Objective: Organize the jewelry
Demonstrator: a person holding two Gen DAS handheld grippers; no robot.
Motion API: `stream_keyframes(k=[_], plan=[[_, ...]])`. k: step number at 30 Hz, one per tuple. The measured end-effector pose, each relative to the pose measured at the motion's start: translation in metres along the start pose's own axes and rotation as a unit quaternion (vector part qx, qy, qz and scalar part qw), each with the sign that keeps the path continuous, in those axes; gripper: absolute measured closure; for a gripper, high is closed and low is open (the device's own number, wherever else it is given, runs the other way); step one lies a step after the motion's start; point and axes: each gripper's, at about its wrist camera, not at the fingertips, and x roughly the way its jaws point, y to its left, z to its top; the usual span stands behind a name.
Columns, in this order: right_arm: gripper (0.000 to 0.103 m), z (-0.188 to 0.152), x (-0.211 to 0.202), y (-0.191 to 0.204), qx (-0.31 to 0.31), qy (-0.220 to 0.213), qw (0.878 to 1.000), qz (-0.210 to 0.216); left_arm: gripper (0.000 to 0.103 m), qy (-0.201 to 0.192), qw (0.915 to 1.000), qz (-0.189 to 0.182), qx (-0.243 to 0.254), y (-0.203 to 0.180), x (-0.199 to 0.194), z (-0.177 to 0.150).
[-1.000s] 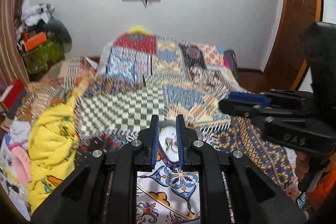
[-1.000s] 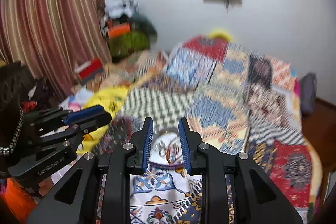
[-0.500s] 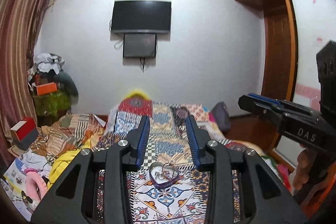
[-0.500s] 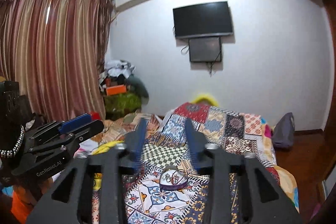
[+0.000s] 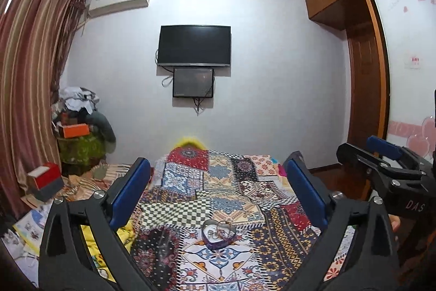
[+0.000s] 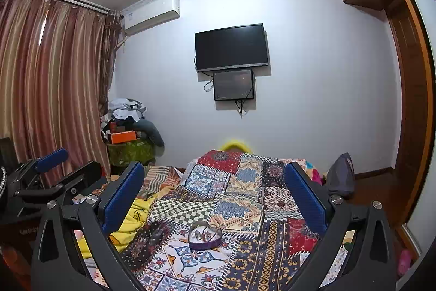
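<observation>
A purple heart-shaped jewelry box sits open on the patchwork bedspread, with small jewelry pieces inside. It also shows in the right wrist view. My left gripper is open and empty, held back from and above the box. My right gripper is open and empty too, likewise back from the box. The right gripper shows at the right of the left wrist view. The left gripper shows at the left of the right wrist view.
A yellow cloth lies on the bed's left side. A cluttered pile with an orange box stands in the left corner by the curtains. A TV hangs on the far wall. A wooden wardrobe is at right.
Both grippers have pulled back and up from the heart-shaped box and opened wide from nearly shut. The box stays on the bed and looks smaller and farther away.
</observation>
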Motion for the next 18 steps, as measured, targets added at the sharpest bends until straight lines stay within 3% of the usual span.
stream_keyframes(k=[18], plan=[[0.001, -0.0074, -0.0054, -0.0019, -0.002, 0.016, 1.000, 0.002, 0.001, 0.019, 0.9997, 0.010, -0.010, 0.0013, 0.0056, -0.0084]])
